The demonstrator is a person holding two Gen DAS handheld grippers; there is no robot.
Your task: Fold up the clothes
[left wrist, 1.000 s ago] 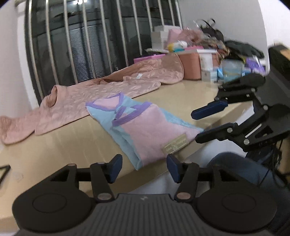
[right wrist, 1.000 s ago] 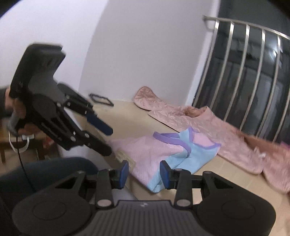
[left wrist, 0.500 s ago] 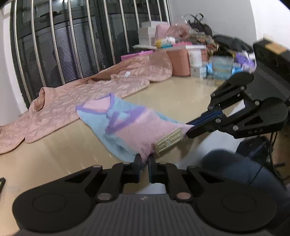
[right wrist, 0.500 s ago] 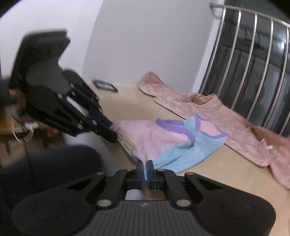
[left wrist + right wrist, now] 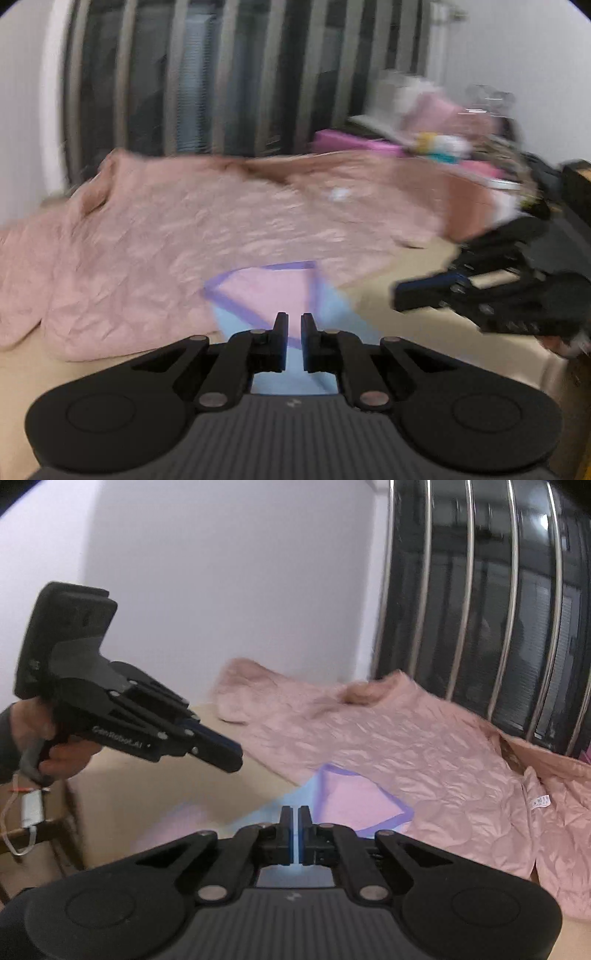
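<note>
The small pink-and-blue garment [image 5: 266,295] is pinched at its near edge by both tongs, left gripper [image 5: 293,341] and right gripper [image 5: 296,834], angled downward; its far end is draped on the quilted pink garment [image 5: 424,746] on the table [image 5: 424,332].

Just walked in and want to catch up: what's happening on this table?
A person is folding clothes with two handheld grippers. The left gripper and right gripper are each shut on an edge of the pink and blue garment, carrying it over toward the large pink quilted garment spread across the table.
</note>
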